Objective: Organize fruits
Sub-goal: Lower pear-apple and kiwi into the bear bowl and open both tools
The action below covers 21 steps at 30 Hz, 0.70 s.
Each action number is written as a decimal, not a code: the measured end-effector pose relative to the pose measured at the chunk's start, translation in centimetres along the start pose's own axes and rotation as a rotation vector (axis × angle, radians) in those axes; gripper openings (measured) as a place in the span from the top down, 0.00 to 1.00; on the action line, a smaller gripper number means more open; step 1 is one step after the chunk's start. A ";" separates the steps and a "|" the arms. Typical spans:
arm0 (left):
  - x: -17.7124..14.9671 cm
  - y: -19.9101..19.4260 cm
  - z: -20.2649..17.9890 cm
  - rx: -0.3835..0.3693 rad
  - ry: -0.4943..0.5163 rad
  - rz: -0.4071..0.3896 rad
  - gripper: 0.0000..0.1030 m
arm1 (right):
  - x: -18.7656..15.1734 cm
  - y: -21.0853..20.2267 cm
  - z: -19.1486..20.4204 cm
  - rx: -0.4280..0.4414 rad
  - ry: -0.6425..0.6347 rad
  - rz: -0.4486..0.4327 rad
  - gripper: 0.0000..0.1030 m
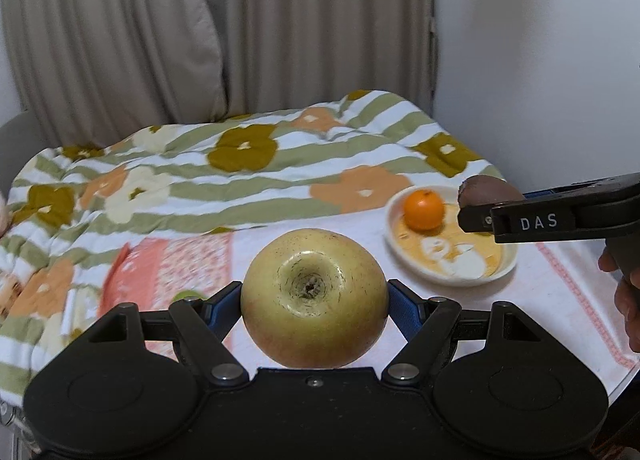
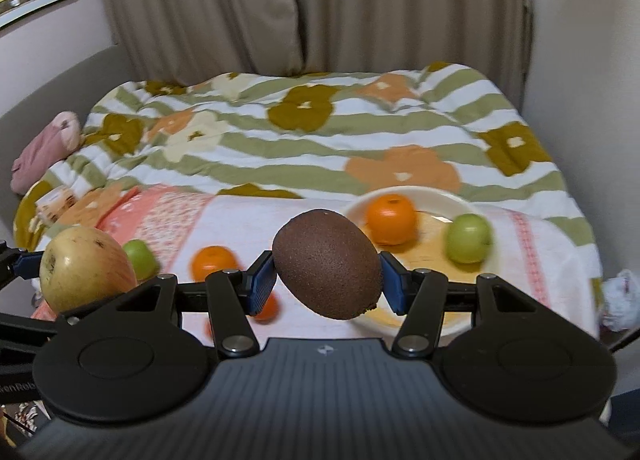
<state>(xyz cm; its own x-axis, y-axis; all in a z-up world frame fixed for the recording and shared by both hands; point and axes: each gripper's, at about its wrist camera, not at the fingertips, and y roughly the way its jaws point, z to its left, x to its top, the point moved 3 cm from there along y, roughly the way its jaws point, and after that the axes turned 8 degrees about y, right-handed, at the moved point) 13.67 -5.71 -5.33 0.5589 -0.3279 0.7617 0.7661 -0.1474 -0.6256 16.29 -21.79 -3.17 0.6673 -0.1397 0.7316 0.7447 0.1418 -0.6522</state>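
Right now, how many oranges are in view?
3. One orange sits in the plate; a second orange lies on the cloth; a third orange peeks from behind the right gripper's finger. More may be hidden.

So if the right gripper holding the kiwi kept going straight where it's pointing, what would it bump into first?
Probably the cream plate. The right gripper points down and forward, and the plate with its orange and green fruit lies just beyond the kiwi. Depth is hard to judge here.
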 end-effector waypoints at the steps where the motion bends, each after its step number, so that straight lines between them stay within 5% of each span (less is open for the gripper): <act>1: 0.4 0.3 -0.7 -0.008 0.008 -0.001 0.23 | 0.2 -0.1 -1.1 -0.011 0.005 -0.002 0.32; 21: 4.9 11.2 -10.8 -0.136 0.105 0.049 0.23 | 1.7 3.3 -14.1 -0.079 0.056 0.038 0.32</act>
<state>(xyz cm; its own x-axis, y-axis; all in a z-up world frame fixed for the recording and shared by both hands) 21.55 -19.05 -10.42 0.5528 -0.4319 0.7126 0.6851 -0.2511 -0.6837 20.10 -35.35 -6.84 0.6935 -0.1902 0.6949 0.7157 0.0709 -0.6948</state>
